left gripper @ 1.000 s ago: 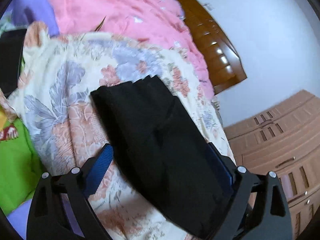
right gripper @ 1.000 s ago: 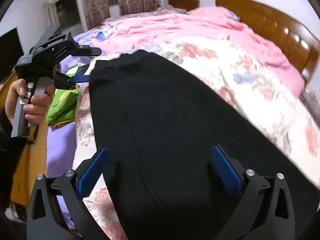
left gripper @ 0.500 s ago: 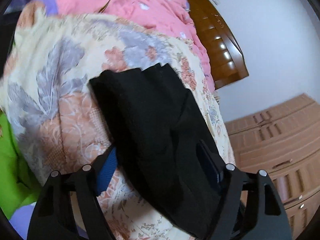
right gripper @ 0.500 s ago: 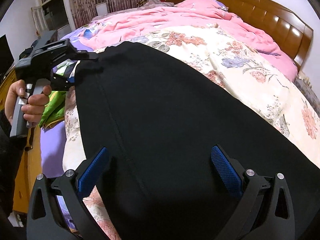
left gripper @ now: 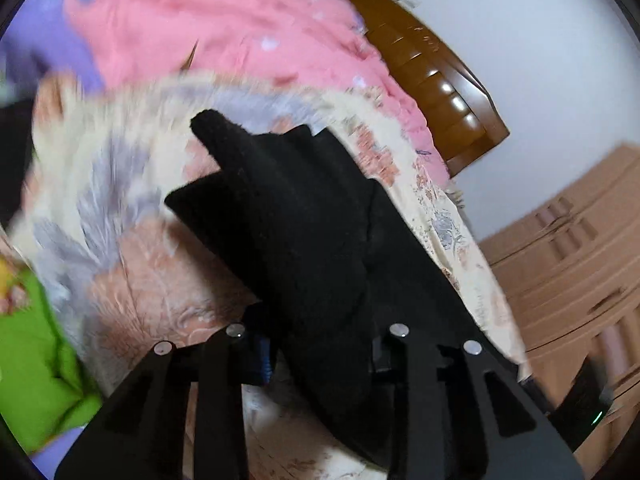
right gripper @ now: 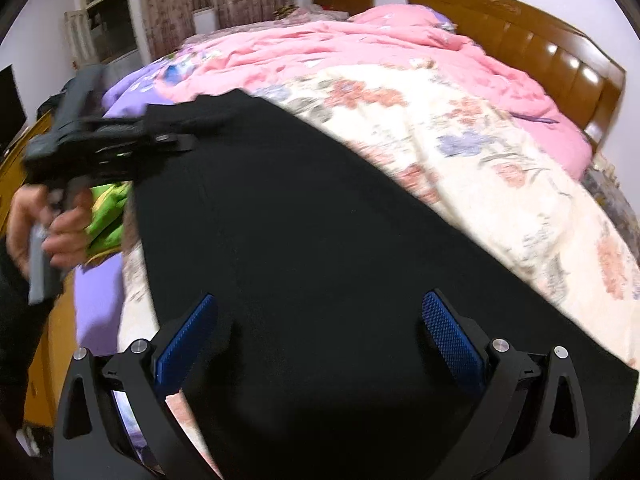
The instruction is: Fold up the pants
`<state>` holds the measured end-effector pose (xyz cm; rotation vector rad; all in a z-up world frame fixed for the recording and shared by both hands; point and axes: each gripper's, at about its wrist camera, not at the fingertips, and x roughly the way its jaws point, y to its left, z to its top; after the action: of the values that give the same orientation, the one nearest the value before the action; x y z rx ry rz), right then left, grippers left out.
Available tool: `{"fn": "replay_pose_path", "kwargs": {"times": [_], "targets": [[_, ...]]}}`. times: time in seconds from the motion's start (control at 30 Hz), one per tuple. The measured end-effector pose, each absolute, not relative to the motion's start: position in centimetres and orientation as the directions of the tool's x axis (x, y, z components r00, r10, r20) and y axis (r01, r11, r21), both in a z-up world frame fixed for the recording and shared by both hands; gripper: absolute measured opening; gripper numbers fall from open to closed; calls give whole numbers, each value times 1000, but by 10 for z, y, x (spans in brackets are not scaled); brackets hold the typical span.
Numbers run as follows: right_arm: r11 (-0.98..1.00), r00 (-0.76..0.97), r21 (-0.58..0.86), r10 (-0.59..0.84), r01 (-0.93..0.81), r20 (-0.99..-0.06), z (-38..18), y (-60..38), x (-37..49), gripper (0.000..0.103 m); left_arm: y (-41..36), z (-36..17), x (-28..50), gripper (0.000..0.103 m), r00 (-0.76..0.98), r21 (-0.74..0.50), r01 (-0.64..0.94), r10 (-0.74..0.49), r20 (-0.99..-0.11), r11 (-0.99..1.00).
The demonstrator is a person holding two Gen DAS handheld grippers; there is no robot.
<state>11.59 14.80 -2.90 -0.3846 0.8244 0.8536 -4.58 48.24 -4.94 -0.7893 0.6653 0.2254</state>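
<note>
Black pants point(right gripper: 312, 248) lie spread over a floral quilt point(right gripper: 480, 152) on the bed. My left gripper point(left gripper: 320, 344) is shut on the pants' far corner and lifts it, so the cloth point(left gripper: 288, 216) bunches and peaks between the fingers. In the right wrist view the left gripper point(right gripper: 176, 142) shows at the pants' far left corner, held by a hand. My right gripper point(right gripper: 320, 336) is open, its blue pads point(right gripper: 448, 328) spread over the near part of the pants, holding nothing.
A pink blanket point(right gripper: 340, 44) covers the far half of the bed, against a wooden headboard point(right gripper: 532, 40). Green cloth point(right gripper: 106, 216) and a purple sheet point(right gripper: 98, 312) lie at the bed's left edge. A wooden wardrobe point(left gripper: 572, 264) stands beyond the bed.
My left gripper has closed on the corner of the pants and raised it, bunching the cloth. My right gripper stays open over the pants.
</note>
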Motion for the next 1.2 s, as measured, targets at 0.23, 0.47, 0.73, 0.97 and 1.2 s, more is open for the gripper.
{"fn": "replay_pose_path", "kwargs": {"times": [0.23, 0.47, 0.73, 0.97, 1.2], "targets": [[695, 400, -11, 401, -719, -824, -61, 129, 160, 99, 484, -39, -32, 30, 771, -557, -449, -13, -637, 699], [686, 414, -29, 405, -727, -815, -62, 126, 157, 99, 456, -4, -40, 30, 774, -460, -453, 80, -628, 764], [776, 525, 178, 558, -606, -643, 0, 20, 156, 98, 259, 83, -22, 28, 839, 22, -238, 217, -500, 971], [915, 716, 337, 386, -219, -581, 31, -200, 129, 99, 68, 27, -10, 27, 858, 396, 106, 117, -500, 912], [900, 672, 421, 383, -115, -634, -7, -268, 95, 99, -2, -63, -28, 51, 829, 641, 322, 118, -546, 697]]}}
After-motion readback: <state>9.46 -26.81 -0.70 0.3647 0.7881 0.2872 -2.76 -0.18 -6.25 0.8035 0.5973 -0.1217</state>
